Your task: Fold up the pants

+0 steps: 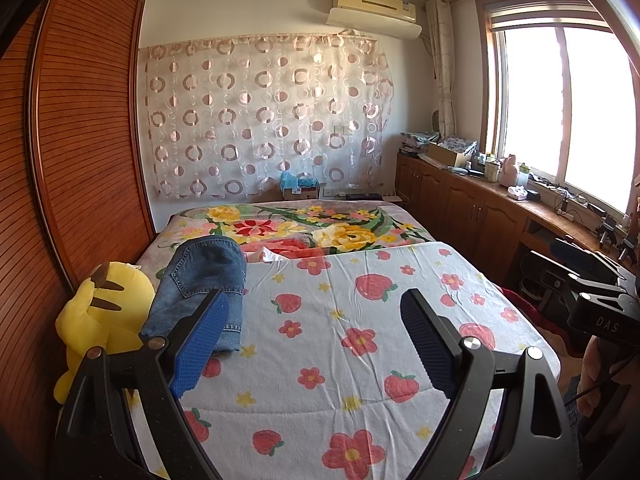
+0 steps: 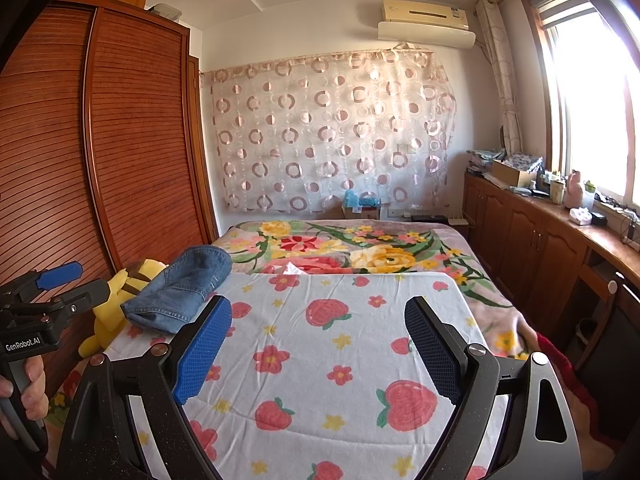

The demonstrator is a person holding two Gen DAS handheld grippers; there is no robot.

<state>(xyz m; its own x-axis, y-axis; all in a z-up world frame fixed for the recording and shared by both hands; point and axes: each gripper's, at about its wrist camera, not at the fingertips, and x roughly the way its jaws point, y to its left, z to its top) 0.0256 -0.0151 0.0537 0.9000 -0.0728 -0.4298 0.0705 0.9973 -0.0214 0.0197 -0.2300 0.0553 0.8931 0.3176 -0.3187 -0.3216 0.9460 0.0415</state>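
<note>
Blue denim pants point(image 1: 200, 284) lie folded in a compact bundle at the left edge of the strawberry-print sheet point(image 1: 360, 340), beside a yellow plush toy point(image 1: 104, 312). They also show in the right wrist view point(image 2: 180, 288). My left gripper point(image 1: 314, 320) is open and empty, held above the sheet, its left finger overlapping the pants' near end in view. My right gripper point(image 2: 318, 324) is open and empty above the sheet, right of the pants. The left gripper also shows at the left edge of the right wrist view point(image 2: 60, 284).
The bed carries a floral blanket point(image 1: 312, 228) beyond the sheet. A wooden wardrobe point(image 1: 80, 140) stands close on the left. A low cabinet point(image 1: 480, 200) with clutter runs under the window on the right. A patterned curtain point(image 1: 260, 120) hangs behind.
</note>
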